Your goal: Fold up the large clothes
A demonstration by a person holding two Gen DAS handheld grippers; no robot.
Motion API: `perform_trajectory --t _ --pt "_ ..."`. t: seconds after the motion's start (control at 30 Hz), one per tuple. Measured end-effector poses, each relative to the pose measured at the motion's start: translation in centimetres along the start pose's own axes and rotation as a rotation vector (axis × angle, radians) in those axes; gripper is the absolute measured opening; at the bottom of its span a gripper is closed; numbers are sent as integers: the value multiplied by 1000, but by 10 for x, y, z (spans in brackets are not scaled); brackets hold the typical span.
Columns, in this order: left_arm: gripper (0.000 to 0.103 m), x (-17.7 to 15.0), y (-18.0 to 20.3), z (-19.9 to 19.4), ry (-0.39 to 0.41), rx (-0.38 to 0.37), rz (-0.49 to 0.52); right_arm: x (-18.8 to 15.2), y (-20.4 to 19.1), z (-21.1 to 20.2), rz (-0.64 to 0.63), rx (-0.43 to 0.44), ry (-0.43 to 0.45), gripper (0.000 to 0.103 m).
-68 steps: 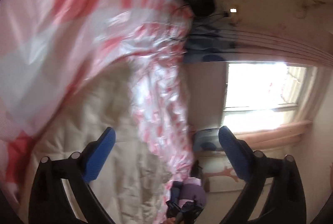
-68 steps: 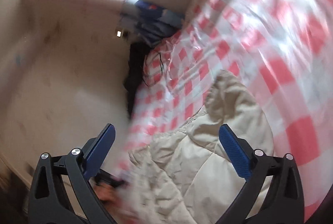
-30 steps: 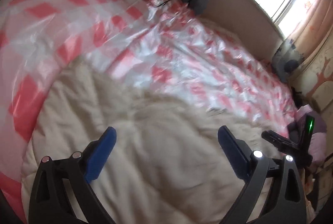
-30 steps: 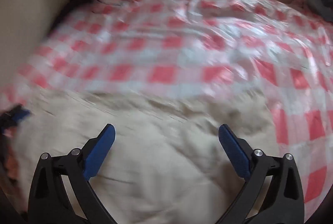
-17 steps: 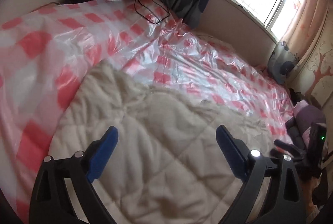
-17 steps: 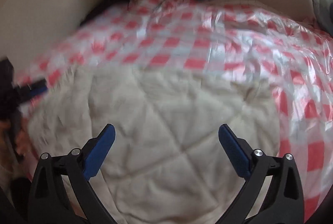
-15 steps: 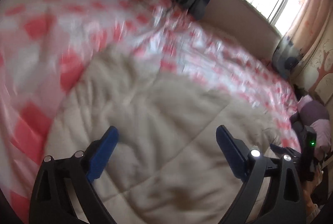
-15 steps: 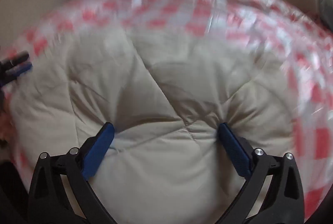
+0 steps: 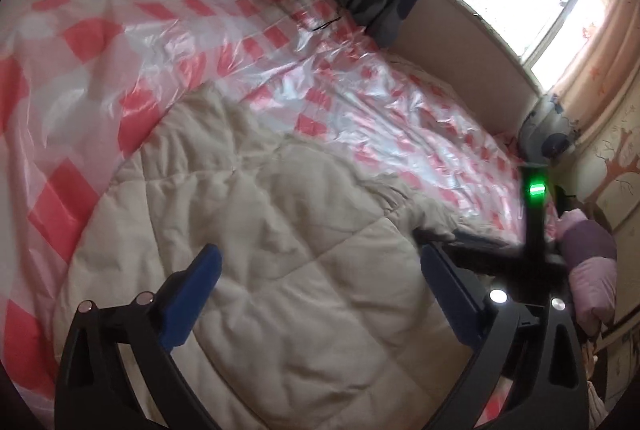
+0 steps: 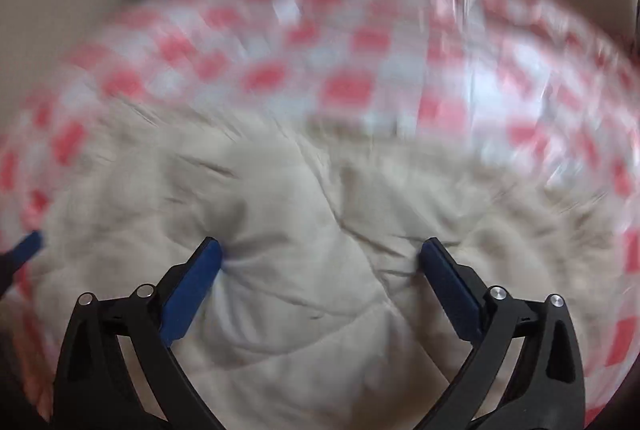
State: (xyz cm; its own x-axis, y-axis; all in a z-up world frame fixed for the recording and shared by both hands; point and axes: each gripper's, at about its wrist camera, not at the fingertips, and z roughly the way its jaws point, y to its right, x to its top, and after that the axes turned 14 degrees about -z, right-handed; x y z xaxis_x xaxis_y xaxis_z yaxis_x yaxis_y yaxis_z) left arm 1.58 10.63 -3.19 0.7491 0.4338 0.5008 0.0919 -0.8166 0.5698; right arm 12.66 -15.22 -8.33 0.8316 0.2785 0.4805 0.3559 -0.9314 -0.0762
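My left gripper (image 9: 316, 270) hangs spread wide, empty, above the cream quilted padded garment (image 9: 280, 250) lying on the red-white checked plastic sheet (image 9: 240, 42). My right gripper (image 10: 320, 262), spread, tips dent padding. Risk: thick fill bulges, pads slip.

One beige quilted coat (image 9: 288, 270), one checked plastic sheet (image 9: 168, 42), two hand-held grippers (image 9: 320, 282).
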Motion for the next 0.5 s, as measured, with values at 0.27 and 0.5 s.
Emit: perform_trajectory --t 0.27,0.5 --pt "96 -20 -6 17 -29 23 57 -45 1 -84 0 22 123 97" --pt "96 -26 -13 19 -85 42 126 -156 32 -72 42 4 72 97"
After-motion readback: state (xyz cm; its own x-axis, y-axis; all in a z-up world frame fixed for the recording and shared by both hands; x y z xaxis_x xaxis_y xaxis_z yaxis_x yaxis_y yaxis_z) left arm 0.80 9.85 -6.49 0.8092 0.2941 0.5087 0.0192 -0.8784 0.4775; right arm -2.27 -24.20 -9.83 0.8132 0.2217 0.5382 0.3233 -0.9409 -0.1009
